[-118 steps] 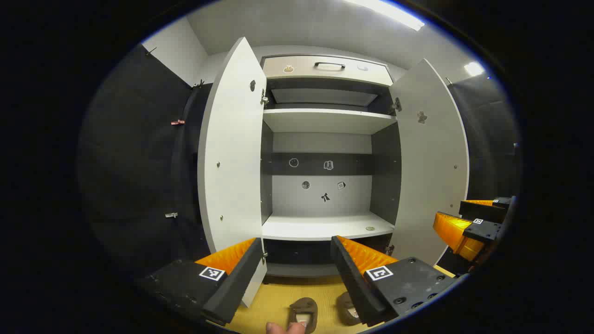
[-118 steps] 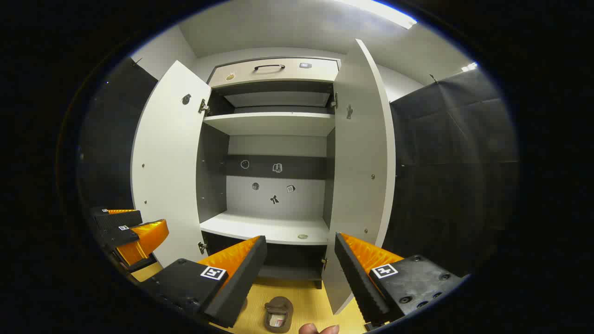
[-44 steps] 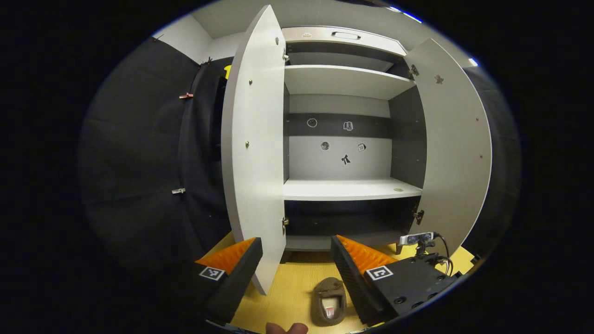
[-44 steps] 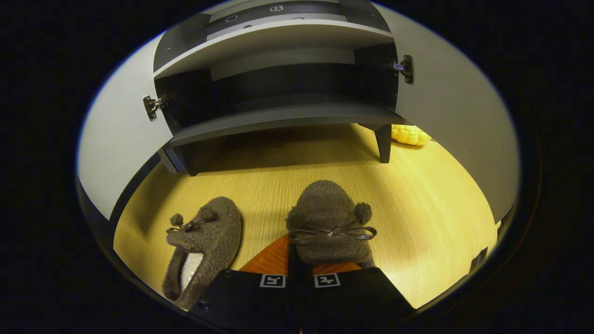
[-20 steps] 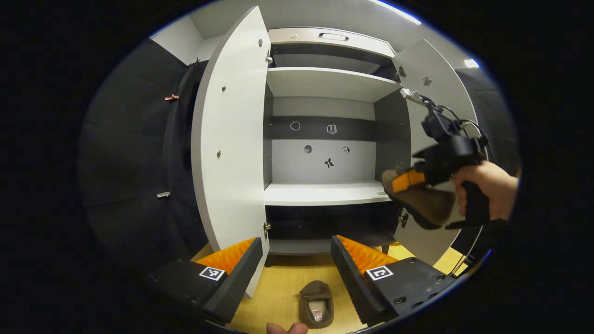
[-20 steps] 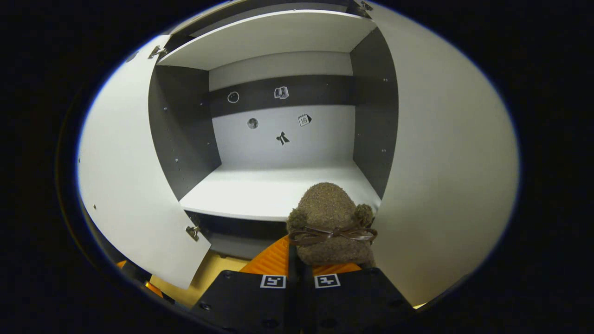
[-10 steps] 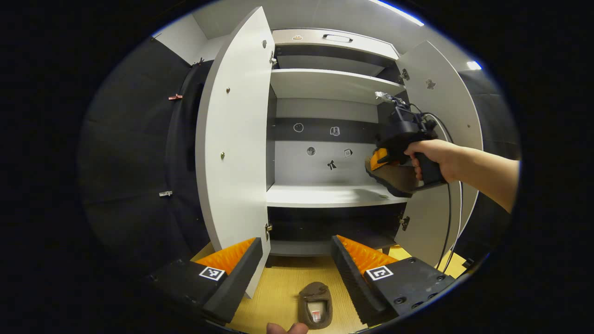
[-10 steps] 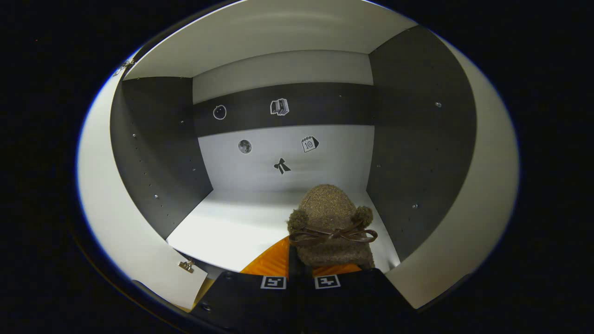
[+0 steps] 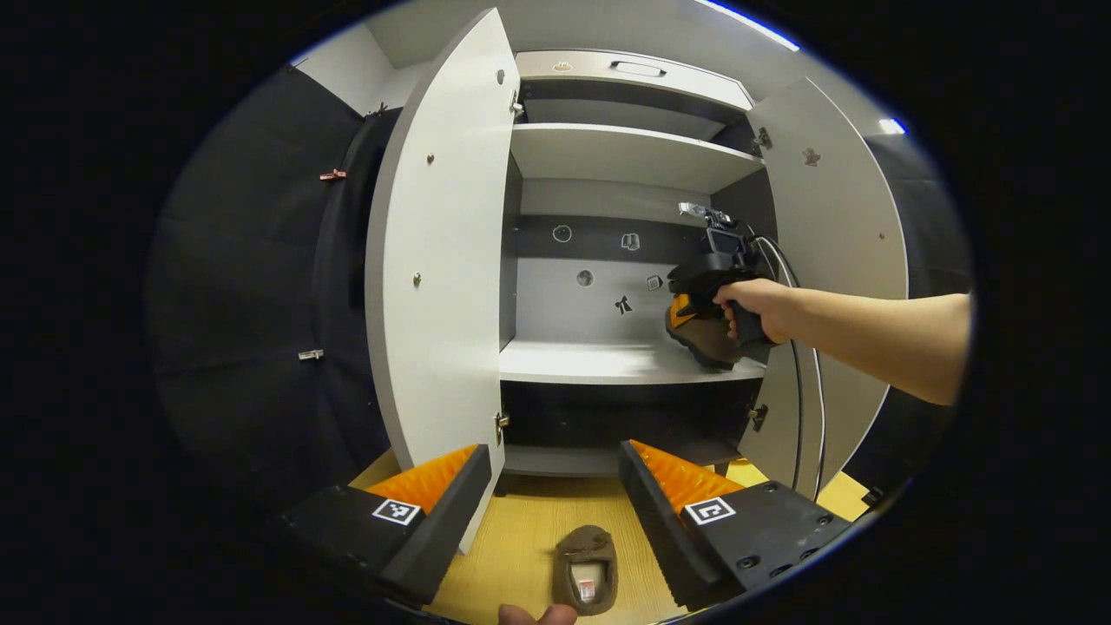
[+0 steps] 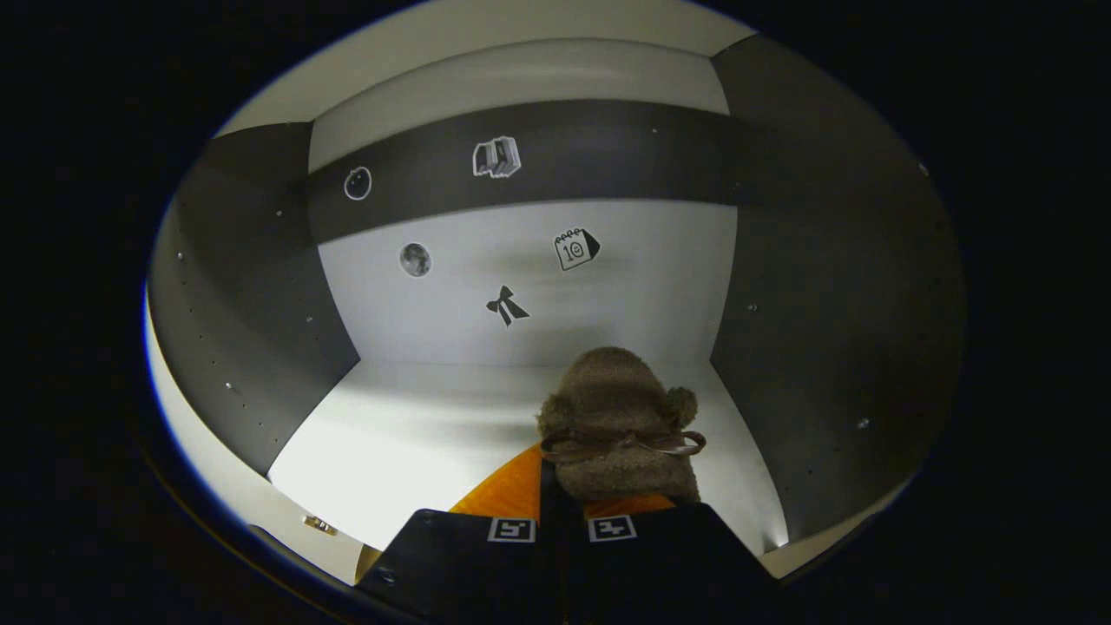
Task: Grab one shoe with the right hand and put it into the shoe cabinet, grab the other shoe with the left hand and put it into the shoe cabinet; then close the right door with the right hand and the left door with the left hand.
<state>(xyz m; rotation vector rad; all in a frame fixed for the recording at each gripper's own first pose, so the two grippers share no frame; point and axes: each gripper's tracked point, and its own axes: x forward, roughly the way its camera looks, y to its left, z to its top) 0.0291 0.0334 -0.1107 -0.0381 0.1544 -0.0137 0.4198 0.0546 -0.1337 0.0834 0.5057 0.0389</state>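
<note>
Over the last second the right tongs (image 10: pixel 564 486) have carried the first shoe (image 10: pixel 614 417) from in front of the open shoe cabinet (image 9: pixel 625 152) deep into its middle compartment. The back wall now looms close in the right gripper view, and the shoe hangs just above the white shelf (image 10: pixel 417 443), toward its right side. In the left gripper view the person's hand (image 9: pixel 753 305) and the right tongs (image 9: pixel 686 305) reach in past the right door (image 9: pixel 833 217), with the shoe low over the shelf's right end. The first placement looks nearly finished; what seems left is to lower and let go.

The right tongs are clenched on the heel end of that shoe, their fingers drawn almost together around it. The left tongs (image 9: pixel 551 473) stand wide apart, holding and touching nothing, beside the left door (image 9: pixel 438 260). Below them the second shoe (image 9: pixel 587 569) lies on the floor (image 9: pixel 521 555), not yet picked up. Both doors stand open.
</note>
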